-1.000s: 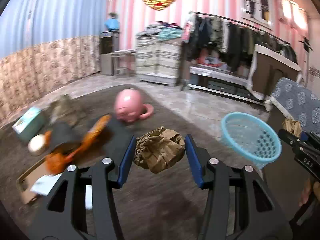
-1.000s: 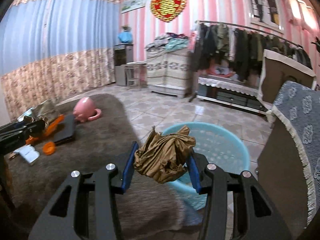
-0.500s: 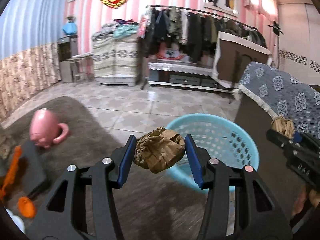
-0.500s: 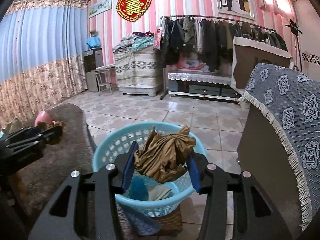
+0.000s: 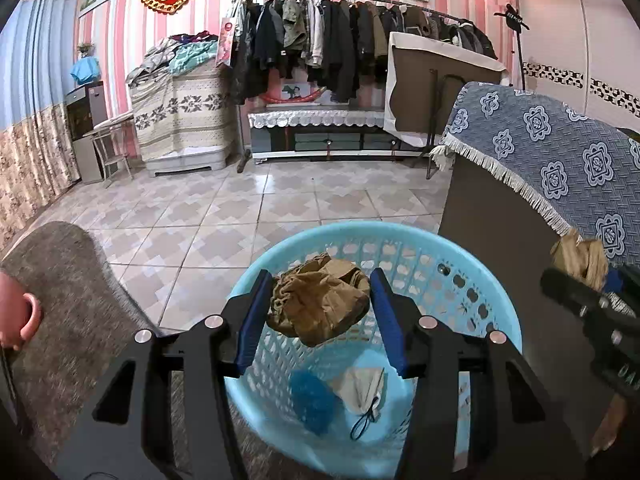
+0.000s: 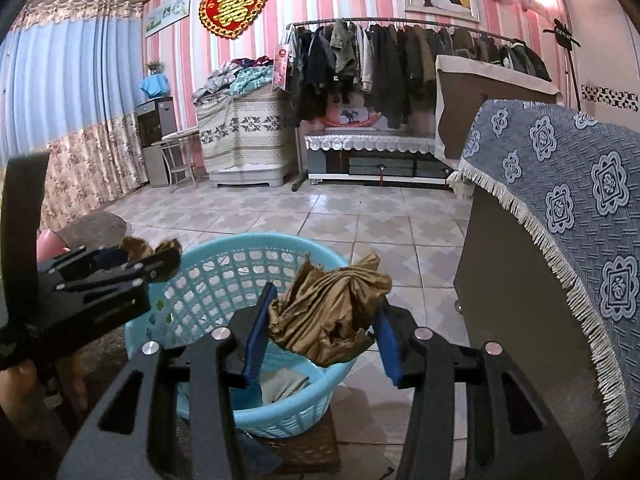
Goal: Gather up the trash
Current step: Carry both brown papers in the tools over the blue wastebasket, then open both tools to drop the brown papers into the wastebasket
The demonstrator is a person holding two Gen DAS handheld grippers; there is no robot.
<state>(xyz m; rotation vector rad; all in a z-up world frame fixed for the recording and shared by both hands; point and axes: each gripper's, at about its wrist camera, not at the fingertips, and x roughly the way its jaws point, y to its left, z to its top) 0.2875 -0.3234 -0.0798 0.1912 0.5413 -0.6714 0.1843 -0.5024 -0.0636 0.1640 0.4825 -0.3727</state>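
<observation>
Both grippers poised over the basket, each with a crumpled brown wad ready to drop.

The left gripper had its fingers closed on a brown paper wad directly above the blue basket, which already held a blue scrap and a pale pouch. The right gripper clamped a second brown wad over the basket's near rim, toward its outer side. The step in hand looked like the release: the next move probably called for spreading the fingers, with the right one first brought further in over the opening so its wad would not fall on the tiled floor.
</observation>
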